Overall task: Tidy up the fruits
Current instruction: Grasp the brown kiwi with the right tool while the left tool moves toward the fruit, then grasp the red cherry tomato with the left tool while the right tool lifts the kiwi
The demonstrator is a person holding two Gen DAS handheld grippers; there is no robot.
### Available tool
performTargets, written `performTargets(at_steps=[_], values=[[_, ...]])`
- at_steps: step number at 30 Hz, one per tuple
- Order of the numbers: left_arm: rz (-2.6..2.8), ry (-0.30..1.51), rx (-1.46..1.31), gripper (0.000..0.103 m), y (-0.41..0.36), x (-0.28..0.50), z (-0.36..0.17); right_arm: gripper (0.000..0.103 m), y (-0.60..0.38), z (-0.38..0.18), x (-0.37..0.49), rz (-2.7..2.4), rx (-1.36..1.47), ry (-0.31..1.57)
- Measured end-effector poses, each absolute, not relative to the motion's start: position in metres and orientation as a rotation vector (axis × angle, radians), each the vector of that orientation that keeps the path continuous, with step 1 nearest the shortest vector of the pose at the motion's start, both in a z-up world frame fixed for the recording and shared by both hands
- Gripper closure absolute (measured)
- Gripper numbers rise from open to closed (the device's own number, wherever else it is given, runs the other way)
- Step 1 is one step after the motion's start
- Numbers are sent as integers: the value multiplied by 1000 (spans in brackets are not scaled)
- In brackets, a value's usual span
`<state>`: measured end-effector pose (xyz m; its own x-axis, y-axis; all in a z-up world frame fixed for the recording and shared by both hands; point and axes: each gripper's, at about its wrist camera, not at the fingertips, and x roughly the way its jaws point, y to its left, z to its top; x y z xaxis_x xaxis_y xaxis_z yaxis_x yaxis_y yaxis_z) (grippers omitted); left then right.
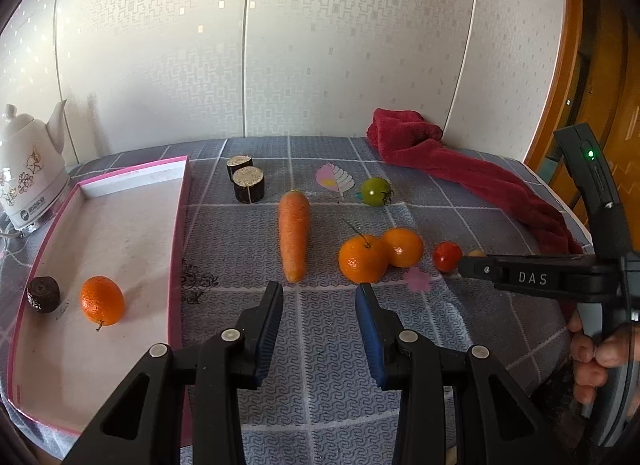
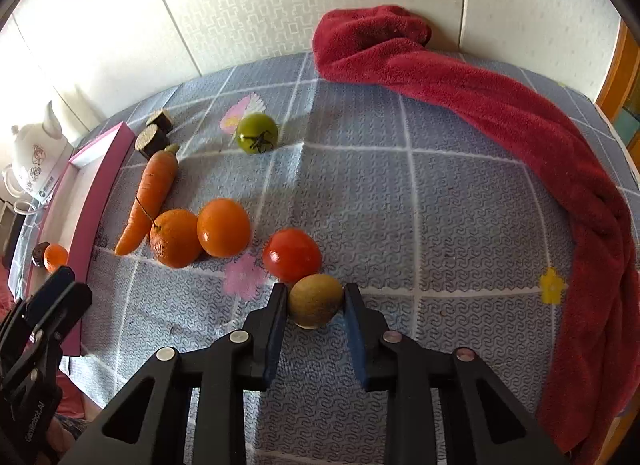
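Altogether three oranges [image 1: 102, 300], two tomatoes [image 2: 292, 260].

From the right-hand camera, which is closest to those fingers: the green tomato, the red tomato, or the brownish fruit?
1. Brownish fruit, between the right gripper fingers.
2. Red tomato, just beyond, slightly left.
3. Green tomato, farthest, toward the wall.

Ahead of me stands a pale wall of patterned panels [image 1: 320, 45], split by thin vertical seams and dotted with small shiny squares. Sunlight falls across it in soft patches and casts shadows on the grey-blue checked cloth of the tabletop [image 2: 460, 205], which is printed with small flowers and a leaf. At my far right rises an orange-brown wooden door frame [image 1: 576, 65], its curved edge catching warm light.
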<state>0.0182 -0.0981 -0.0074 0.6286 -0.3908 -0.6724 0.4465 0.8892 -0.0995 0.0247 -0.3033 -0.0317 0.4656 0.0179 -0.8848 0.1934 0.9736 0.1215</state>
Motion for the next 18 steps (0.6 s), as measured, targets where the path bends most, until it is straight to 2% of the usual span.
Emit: performTargets(at_steps=[6,18], values=[[-549,752,86,69,-116,10,-3,75,-322,-20,15,-160,321,1000],[-626,798,183,69,-198,4,-14,75,-378,-3,4,-181,686,806]])
